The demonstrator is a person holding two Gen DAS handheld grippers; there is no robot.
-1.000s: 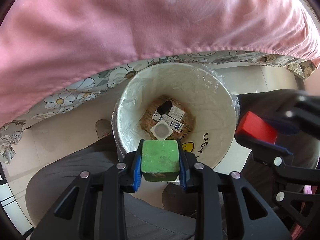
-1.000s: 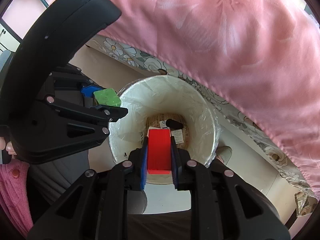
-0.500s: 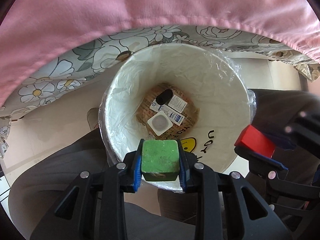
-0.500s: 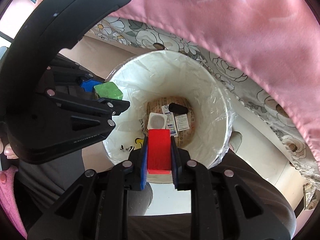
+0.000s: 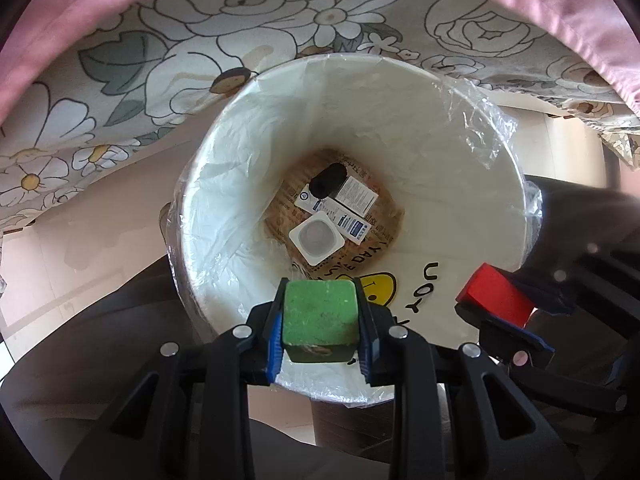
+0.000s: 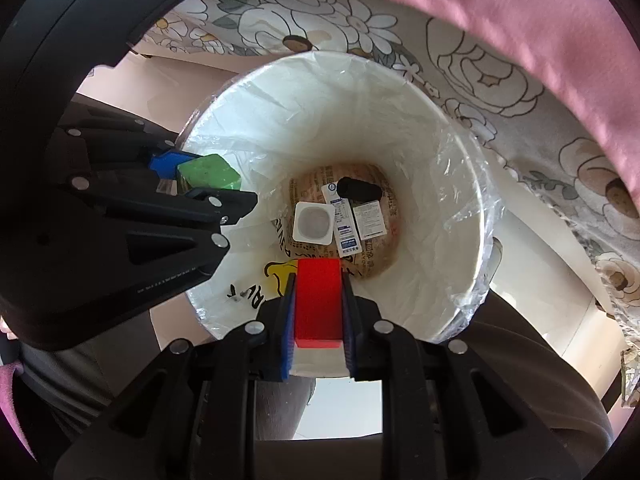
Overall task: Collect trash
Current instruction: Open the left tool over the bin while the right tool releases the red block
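— What did the 2 grippers hold?
— The left gripper (image 5: 320, 326) clamped a green block (image 5: 319, 320), the right gripper (image 6: 318, 308) a red block (image 6: 318, 304), both over the lined white bin (image 5: 460, 152).
— And the room?
— Pale floor (image 5: 80, 240), floral sheet (image 5: 160, 52); perhaps a bed.

The left gripper (image 5: 320, 326) holds a green block (image 5: 319, 320) tight between its fingers (image 5: 273, 330), over the rim of a white bin (image 5: 460, 152). To the right, the right gripper (image 5: 502, 308) holds a red block (image 5: 495, 297). A small white cup (image 5: 316, 236) lies at the bottom of the bin.
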